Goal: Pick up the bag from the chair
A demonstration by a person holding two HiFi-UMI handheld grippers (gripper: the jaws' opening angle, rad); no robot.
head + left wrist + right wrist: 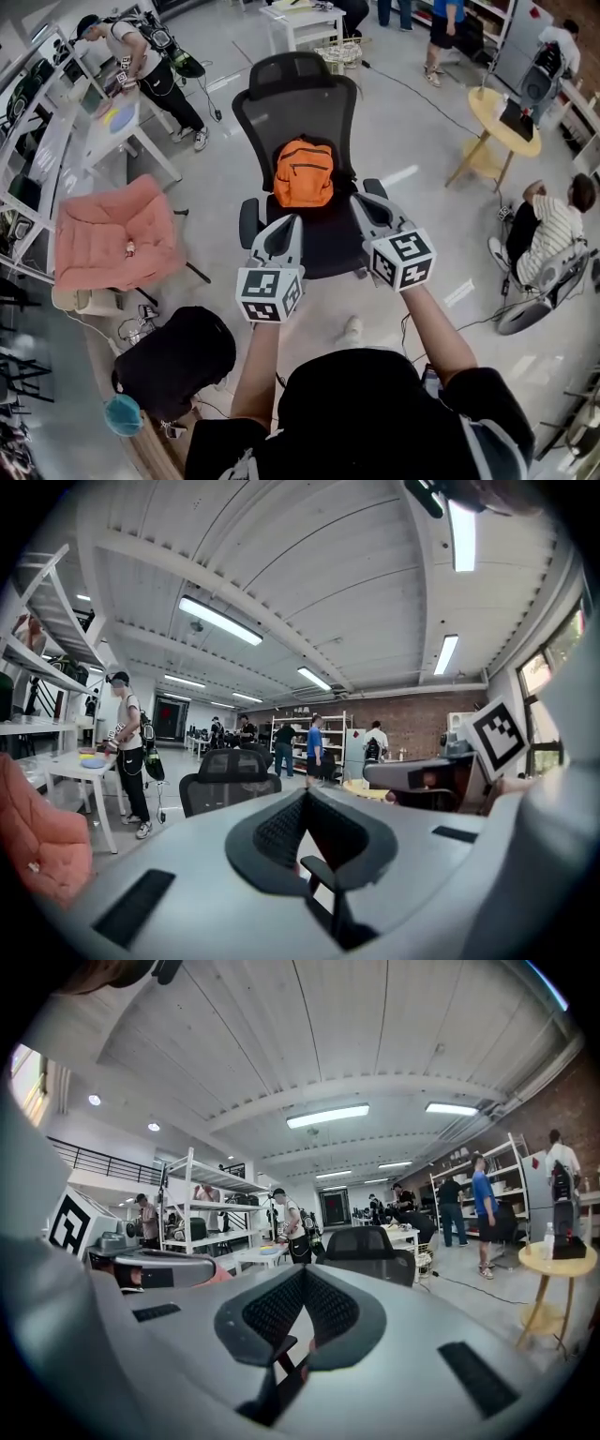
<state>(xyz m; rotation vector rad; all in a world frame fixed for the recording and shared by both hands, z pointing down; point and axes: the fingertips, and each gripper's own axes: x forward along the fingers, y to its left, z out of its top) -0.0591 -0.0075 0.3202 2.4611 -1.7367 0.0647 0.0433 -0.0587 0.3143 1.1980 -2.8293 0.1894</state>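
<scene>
Orange bag (304,173) sits on the chair (295,94) seat, kept upright by the backrest, while the left gripper (291,223) and right gripper (362,202) hover before that chair, fingers together and empty, apparently lining up a reach.
</scene>
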